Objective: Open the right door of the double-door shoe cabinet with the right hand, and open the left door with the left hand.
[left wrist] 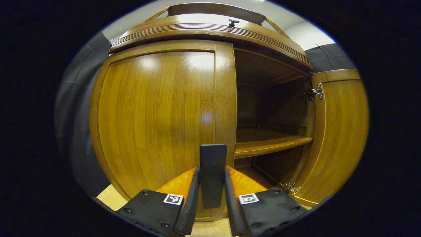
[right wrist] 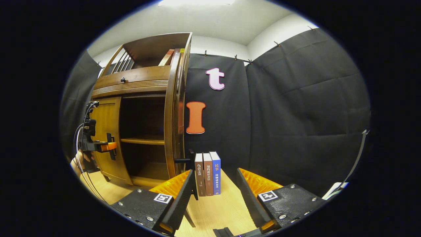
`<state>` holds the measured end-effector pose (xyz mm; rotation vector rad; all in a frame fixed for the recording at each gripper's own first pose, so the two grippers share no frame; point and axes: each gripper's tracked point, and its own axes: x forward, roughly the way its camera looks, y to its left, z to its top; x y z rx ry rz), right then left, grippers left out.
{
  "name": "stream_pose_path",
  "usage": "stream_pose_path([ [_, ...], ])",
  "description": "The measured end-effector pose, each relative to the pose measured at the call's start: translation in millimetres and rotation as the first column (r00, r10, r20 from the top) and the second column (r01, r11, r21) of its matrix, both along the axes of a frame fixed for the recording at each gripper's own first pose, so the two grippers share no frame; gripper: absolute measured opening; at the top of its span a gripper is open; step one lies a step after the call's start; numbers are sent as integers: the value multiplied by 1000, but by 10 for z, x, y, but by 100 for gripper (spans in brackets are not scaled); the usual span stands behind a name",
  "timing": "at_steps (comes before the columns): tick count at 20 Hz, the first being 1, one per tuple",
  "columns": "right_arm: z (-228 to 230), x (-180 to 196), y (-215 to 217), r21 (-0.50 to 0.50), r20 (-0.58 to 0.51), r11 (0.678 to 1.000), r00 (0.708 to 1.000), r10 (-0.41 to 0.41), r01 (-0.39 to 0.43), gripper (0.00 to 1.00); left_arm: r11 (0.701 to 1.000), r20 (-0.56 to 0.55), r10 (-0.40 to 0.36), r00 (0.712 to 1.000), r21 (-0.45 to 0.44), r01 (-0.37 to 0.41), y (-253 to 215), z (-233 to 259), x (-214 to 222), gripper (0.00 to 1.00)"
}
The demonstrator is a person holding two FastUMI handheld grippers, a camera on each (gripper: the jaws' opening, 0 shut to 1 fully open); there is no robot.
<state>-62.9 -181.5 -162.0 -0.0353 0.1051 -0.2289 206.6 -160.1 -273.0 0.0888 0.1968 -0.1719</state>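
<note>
The left door (left wrist: 154, 115) of the wooden shoe cabinet stands closed. Its black upright handle (left wrist: 213, 154) sits between the fingers of my left gripper (left wrist: 212, 172), and both pads press its sides. The right door (left wrist: 340, 131) is swung wide open, showing a shelf (left wrist: 269, 143) inside. In the right gripper view the right door (right wrist: 171, 125) is edge-on, with its black handle (right wrist: 183, 160) sticking out just left of my right gripper (right wrist: 215, 194). That gripper is open and holds nothing. The left gripper (right wrist: 100, 144), held by a hand, is at the left door (right wrist: 105, 131).
Three upright books (right wrist: 207, 172) stand on the light wooden floor (right wrist: 213, 210) just beyond the right gripper's fingers. Black cloth walls (right wrist: 296, 115) close in behind and to the right. A small knob (left wrist: 233, 22) sits on the drawer above the doors.
</note>
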Motion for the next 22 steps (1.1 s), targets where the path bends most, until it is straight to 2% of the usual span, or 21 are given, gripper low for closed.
stream_pose_path([
  [4,31,-48,11,-6,2,1000,1000,-5,5,80,999,-21,28,999,32,-27,23,18,-109,34],
  [6,38,-57,39,-7,-3,1000,1000,-4,4,80,998,-35,24,999,51,-23,42,27,-167,34],
  [14,192,-137,279,-3,11,1000,1000,15,-15,80,997,-71,-66,995,22,68,148,135,-669,33],
  [22,282,-117,639,-14,13,999,999,52,-52,80,993,-70,-117,991,3,118,393,260,-1138,35],
])
